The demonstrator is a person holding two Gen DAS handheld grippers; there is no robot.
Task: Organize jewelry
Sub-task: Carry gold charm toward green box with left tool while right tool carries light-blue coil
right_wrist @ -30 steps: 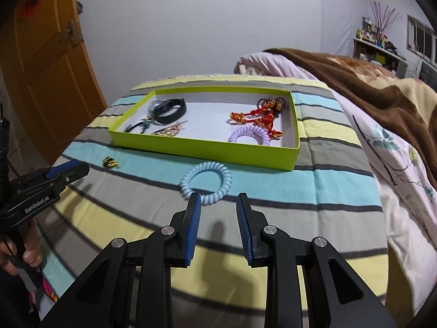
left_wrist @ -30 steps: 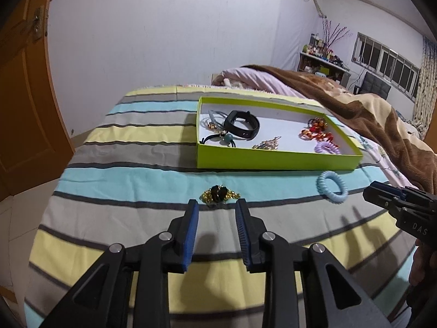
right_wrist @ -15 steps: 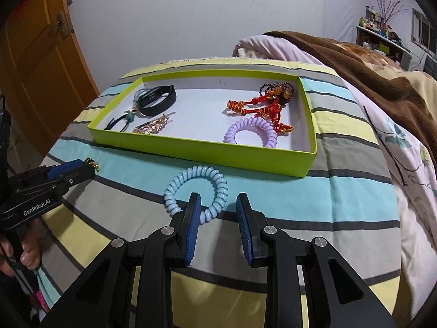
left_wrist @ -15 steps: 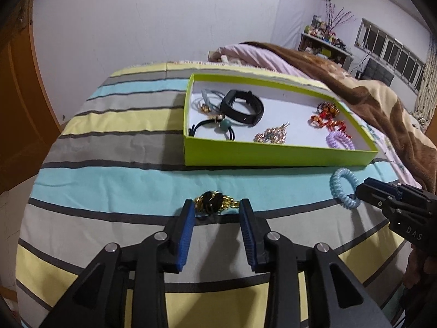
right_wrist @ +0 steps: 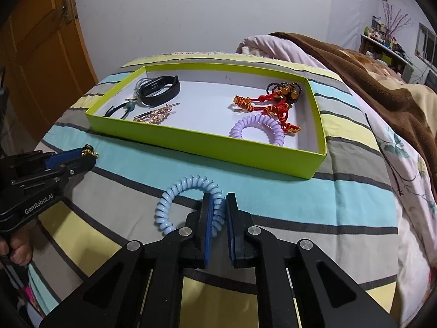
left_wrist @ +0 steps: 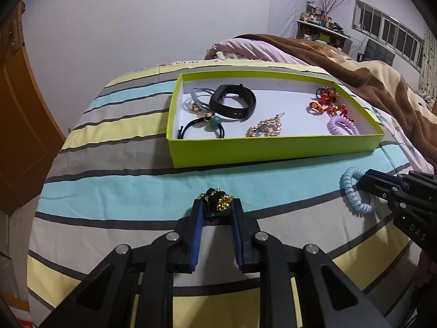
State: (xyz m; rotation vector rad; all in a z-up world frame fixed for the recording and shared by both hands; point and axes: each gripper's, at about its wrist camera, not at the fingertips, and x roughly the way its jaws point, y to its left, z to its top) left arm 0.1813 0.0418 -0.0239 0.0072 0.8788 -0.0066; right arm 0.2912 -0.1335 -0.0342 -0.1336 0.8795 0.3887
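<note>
1. L tongs [left_wrist: 217, 210]: black frame w/ blue ribbed pads, clenched on the gold-and-black brooch [left_wrist: 217, 203], a small lumpy piece w/ shiny gold bits, just above the bedspread, near side of the box.
2. R tongs [right_wrist: 218, 207]: same build, pinched on the near-right arc of the pale-blue coil hair tie [right_wrist: 188, 199], a glossy plastic spiral ring; rest of the loop lay on the bedspread.
3. Lime-green box [left_wrist: 273, 150]: shallow, rectangular, cardboard-like, white inside. It held a black smooth wristband [left_wrist: 233, 104], a black elastic tie w/ a teal bead [left_wrist: 207, 127], a rose-gold glittery hair clip [left_wrist: 265, 128], a red knotted cord charm w/ amber beads [right_wrist: 273, 101] and a lilac coil tie [right_wrist: 256, 128].
4. Striped bedspread [left_wrist: 109, 199]: cotton-like, slightly creased, bands of teal, grey, pale yellow w/ dark thin lines.
5. Brown plush blanket [right_wrist: 368, 73] was heaped to the right over pink floral bedding.
6. Room: plain white walls, orange wood door [right_wrist: 35, 54] at left, cluttered shelf [left_wrist: 322, 30] and barred window at far right.
</note>
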